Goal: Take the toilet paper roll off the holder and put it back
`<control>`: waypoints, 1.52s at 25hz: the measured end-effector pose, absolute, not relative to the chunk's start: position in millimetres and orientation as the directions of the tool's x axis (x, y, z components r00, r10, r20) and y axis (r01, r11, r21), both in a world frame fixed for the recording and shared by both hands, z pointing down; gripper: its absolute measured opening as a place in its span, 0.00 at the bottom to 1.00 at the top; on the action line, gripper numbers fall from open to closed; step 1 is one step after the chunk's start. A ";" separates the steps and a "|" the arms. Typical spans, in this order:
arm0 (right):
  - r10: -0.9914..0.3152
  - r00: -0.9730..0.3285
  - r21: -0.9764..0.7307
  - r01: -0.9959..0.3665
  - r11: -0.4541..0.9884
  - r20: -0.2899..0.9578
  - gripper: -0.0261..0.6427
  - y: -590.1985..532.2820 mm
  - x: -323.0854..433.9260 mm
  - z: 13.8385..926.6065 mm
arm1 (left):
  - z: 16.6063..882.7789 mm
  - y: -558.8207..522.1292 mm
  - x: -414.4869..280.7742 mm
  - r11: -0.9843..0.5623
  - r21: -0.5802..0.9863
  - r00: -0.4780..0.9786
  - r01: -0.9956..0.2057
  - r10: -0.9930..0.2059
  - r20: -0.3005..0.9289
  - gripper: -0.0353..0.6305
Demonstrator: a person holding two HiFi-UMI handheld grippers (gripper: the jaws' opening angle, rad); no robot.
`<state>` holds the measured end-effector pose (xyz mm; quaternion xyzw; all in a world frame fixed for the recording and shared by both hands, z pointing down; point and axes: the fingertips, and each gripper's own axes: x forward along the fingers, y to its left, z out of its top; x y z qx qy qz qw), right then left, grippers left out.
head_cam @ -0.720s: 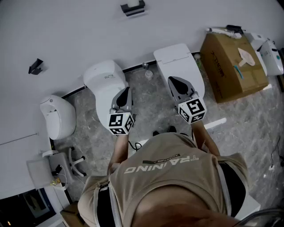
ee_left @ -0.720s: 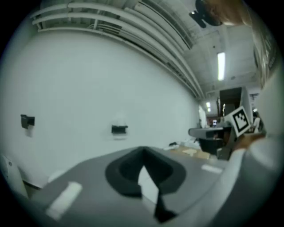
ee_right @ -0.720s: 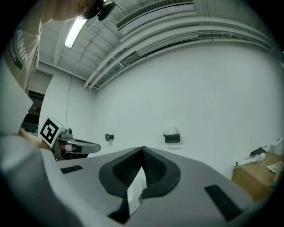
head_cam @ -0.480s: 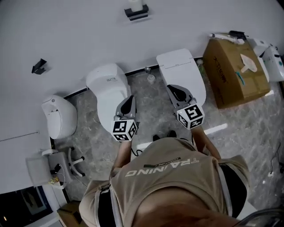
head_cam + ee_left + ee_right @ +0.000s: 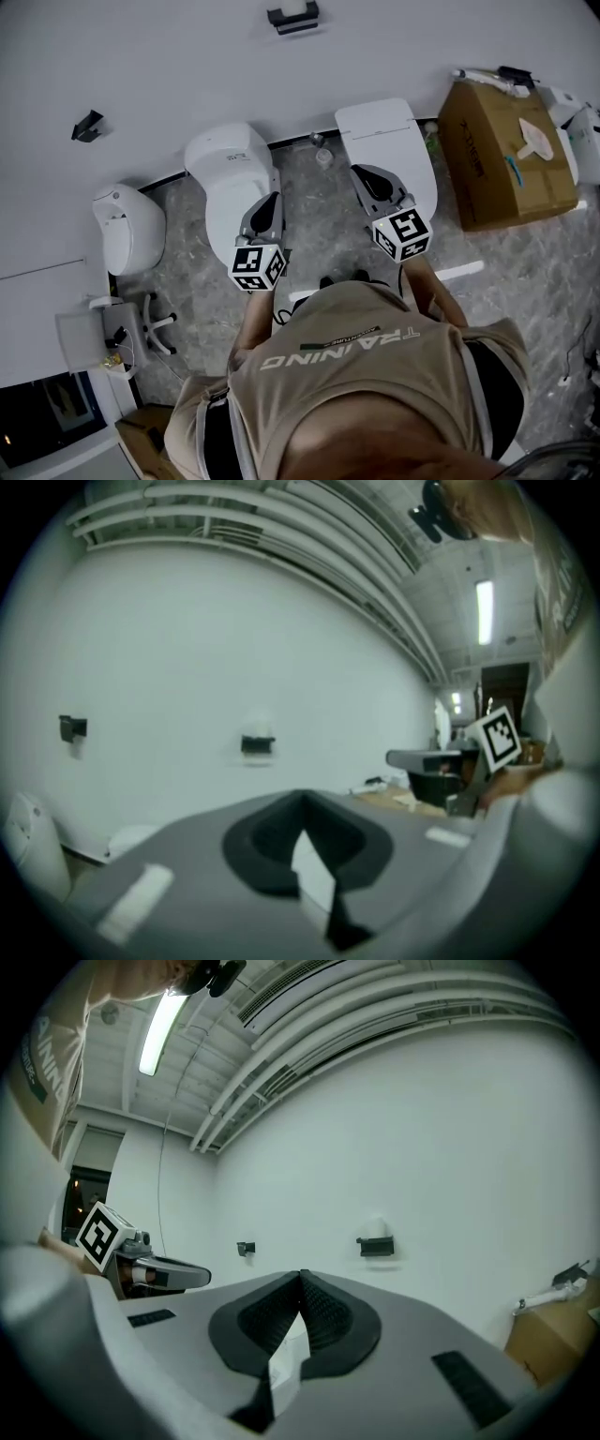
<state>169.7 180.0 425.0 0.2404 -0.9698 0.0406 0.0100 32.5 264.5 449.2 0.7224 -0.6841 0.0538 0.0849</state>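
A black holder is fixed high on the white wall, well beyond both grippers. In the left gripper view the holder has a faint white roll on top of it. The right gripper view shows the same holder and roll. My left gripper is held over the left toilet, jaws shut and empty. My right gripper is over the right toilet, also shut with nothing in it. Neither one is near the holder.
Two white toilets stand against the wall below the grippers, with a third white fixture to the left. A cardboard box sits at the right. A second small black wall fitting is at the left.
The head view drifts slightly. Both grippers stay shut and keep roughly the same place in front of the person.
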 end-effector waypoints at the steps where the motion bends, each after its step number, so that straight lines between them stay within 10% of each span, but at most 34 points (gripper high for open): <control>1: -0.461 -0.886 -0.077 -0.464 0.882 0.050 0.06 177.2 172.6 429.3 | 451.4 262.4 35.8 -0.047 0.049 0.056 -0.998 -0.978 0.200 0.06; 18: -0.429 -0.883 -0.179 -0.461 0.869 0.190 0.06 148.2 175.1 508.2 | 499.5 234.2 60.4 -0.130 -0.029 0.114 -0.991 -0.937 0.330 0.06; 38: -0.604 -0.780 -0.094 -0.622 0.777 0.165 0.06 55.6 52.7 480.4 | 484.2 134.3 -105.3 -0.194 0.046 0.200 -0.980 -0.952 0.233 0.06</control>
